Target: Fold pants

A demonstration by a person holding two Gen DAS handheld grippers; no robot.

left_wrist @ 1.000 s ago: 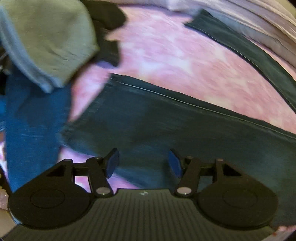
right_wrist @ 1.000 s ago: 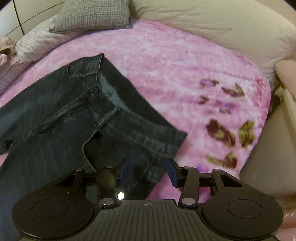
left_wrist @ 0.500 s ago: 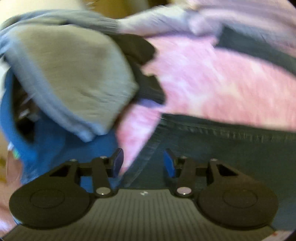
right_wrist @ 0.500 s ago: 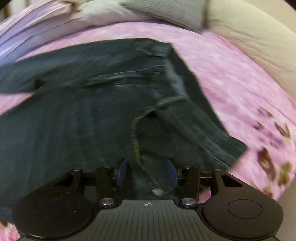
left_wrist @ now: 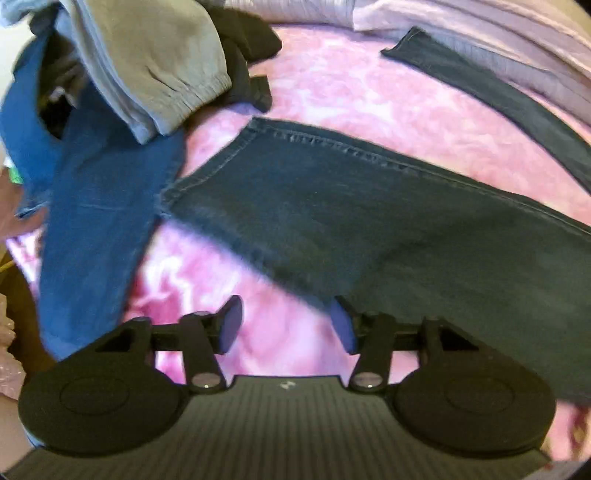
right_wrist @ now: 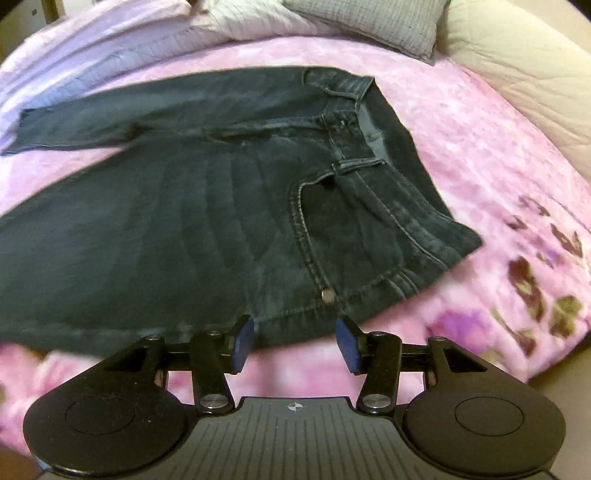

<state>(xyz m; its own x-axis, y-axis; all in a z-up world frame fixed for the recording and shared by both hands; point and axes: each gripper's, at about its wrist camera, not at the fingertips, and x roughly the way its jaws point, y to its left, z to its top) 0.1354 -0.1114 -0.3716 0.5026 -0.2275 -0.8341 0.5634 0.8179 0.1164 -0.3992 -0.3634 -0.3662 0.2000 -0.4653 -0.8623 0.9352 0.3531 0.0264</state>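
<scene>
I have the dark jeans (right_wrist: 207,206) spread flat on the bed, over a pink blanket (right_wrist: 480,155), with the two legs running off to the left in the right wrist view and the waistband (right_wrist: 391,192) toward the right. My right claw (right_wrist: 295,339) sits just at the near edge of the jeans, close below the pocket rivet (right_wrist: 327,294); its pads are spread with nothing pinched between them, and the near hem of cloth lies just ahead of the tips. Its jaws have just been opening a little, still with no cloth between them. In the left wrist view my left claw (left_wrist: 286,326) is also spread, hovering over bare pink blanket at the lower edge of one jeans leg (left_wrist: 369,221); the right-hand pad overlaps the dark cloth in the picture, but I cannot tell whether it touches. Those jaws closed some and have just been opening again, and nothing is gripped. The leg's cuff (left_wrist: 210,162) points up and left, and the other leg (left_wrist: 498,92) lies well apart near the top right. To the left of the cuff lies a brighter blue pair (left_wrist: 92,221), with a grey garment (left_wrist: 147,62) heaped over its upper part and something black (left_wrist: 243,48) behind that. At the head of the bed I see a grey pillow (right_wrist: 369,22) and a cream one (right_wrist: 517,74).
</scene>
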